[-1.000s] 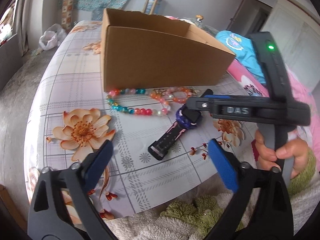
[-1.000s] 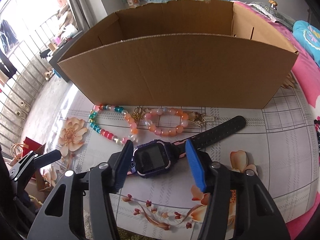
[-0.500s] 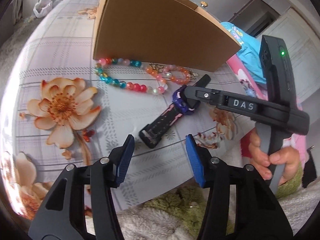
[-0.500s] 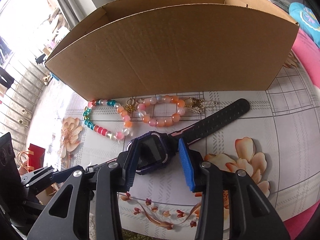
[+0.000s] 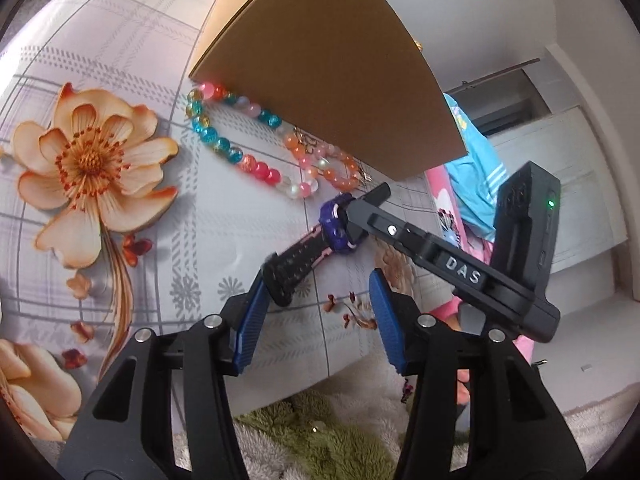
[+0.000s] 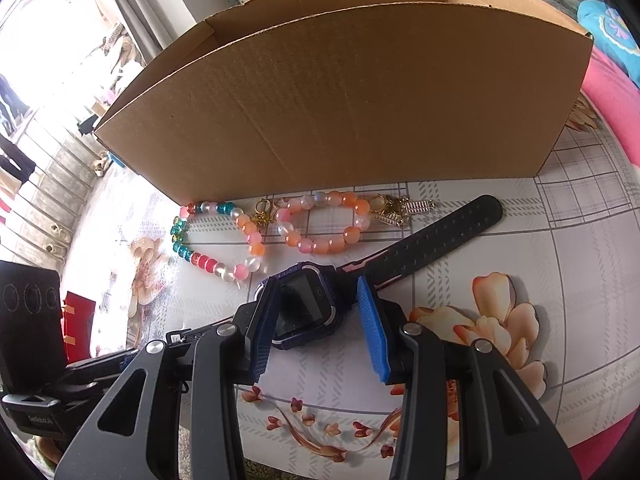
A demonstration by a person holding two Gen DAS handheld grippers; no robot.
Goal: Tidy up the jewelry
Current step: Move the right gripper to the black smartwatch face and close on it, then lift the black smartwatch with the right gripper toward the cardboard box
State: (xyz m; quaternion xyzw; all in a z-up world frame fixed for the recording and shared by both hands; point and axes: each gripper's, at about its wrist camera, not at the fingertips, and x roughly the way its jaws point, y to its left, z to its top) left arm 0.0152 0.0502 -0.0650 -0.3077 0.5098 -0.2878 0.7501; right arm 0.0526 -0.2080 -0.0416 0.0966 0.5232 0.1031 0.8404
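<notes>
Lying on the flowered desk (image 6: 560,288), the purple watch (image 6: 308,304) served as the landmark for everything else. Its face sat between the blue pads of the right tongs (image 6: 316,320), which had stopped closing; the left pad looked pressed to the case, but a sliver of strap showed by the right pad, so I could not tell whether the grip was firm. In the left wrist view the right tongs' black arm covered half the watch face. The near strap end (image 5: 286,276) lay beside the left pad of the left tongs (image 5: 316,320), whose jaws were closing, with the right pad well clear of it; the pads did not press the strap. The far strap (image 6: 452,236) ran up and right from the watch, its tip free.

Behind the watch lay two bead bracelets, a multicoloured one (image 6: 200,248) to the left and an orange-pink one (image 6: 324,220) just behind, their gold clasps and charms too small to make out. Beyond them stood the cardboard box (image 6: 360,100), its front wall hiding the inside. Right of the watch the desk was bare print. Near the watch, on the tongs' side, the desk edge met a green fluffy cloth (image 5: 320,432), and a hand on the right tongs' handle was mostly hidden.
</notes>
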